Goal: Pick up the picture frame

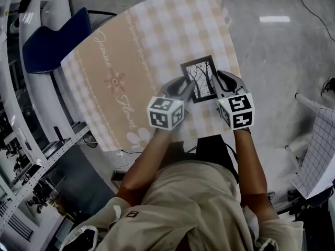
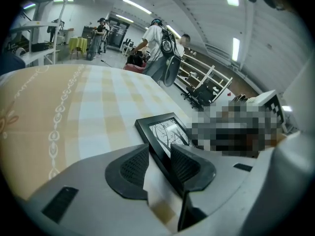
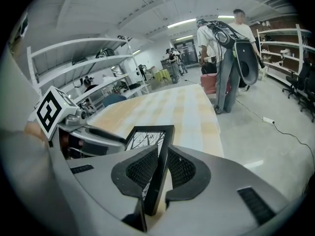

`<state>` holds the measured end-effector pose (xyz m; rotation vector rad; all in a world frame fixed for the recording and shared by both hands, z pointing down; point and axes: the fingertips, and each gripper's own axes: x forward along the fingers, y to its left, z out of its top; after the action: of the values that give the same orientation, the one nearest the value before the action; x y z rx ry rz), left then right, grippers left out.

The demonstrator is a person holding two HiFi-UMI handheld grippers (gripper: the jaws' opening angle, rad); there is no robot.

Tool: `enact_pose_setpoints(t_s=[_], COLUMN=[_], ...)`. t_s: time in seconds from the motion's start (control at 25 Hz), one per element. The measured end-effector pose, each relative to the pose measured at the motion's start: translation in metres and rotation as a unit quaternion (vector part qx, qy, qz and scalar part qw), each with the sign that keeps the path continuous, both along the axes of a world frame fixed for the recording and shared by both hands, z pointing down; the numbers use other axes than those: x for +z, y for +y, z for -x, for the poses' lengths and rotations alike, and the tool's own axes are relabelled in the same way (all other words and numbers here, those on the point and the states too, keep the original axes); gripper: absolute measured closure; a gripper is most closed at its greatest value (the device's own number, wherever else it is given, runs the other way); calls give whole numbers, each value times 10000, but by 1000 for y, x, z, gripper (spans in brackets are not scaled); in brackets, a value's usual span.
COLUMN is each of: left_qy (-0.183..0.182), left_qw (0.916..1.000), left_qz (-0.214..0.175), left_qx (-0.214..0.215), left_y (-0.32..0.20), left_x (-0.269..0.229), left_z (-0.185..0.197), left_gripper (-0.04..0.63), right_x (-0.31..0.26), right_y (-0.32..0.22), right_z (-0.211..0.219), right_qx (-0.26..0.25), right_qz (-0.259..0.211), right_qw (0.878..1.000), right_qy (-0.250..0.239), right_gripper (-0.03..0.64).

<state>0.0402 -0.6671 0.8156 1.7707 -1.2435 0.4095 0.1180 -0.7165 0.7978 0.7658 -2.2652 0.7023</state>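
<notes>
Picture frame (image 1: 200, 78) gripped at opposite edges by left tool (image 1: 185, 91) and right tool (image 1: 220, 86).

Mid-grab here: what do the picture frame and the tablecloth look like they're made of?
Picture frame: black rim, matte, probably painted wood or plastic; the look can't settle which. A light reflection on the tree print suggests a glass or clear-plastic pane. Tablecloth: matte, checked, with printed flowers and lettering; woven cloth or coated vinyl, unclear.
</notes>
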Motion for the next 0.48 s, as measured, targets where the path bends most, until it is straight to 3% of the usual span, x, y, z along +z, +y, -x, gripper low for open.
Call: enact_pose_setpoints(t_s=[0.2, 0.32, 0.48], left_qy=[-87, -122, -158], left_qw=[9999, 9999, 9998], left_qz=[26, -1, -20], left_qx=[-51, -60, -90], left_y=[0, 0, -1], left_x=[1, 1, 0], left_z=[2, 2, 1], left_gripper=[466, 466, 466], right_x=[7, 11, 13], right_y=[3, 5, 7], right_z=[1, 0, 0], right_qx=[-54, -79, -63], right_qz=[119, 157, 165], right_qw=[9999, 9998, 9998], right_qy=[16, 89, 90], right_gripper=[575, 522, 522])
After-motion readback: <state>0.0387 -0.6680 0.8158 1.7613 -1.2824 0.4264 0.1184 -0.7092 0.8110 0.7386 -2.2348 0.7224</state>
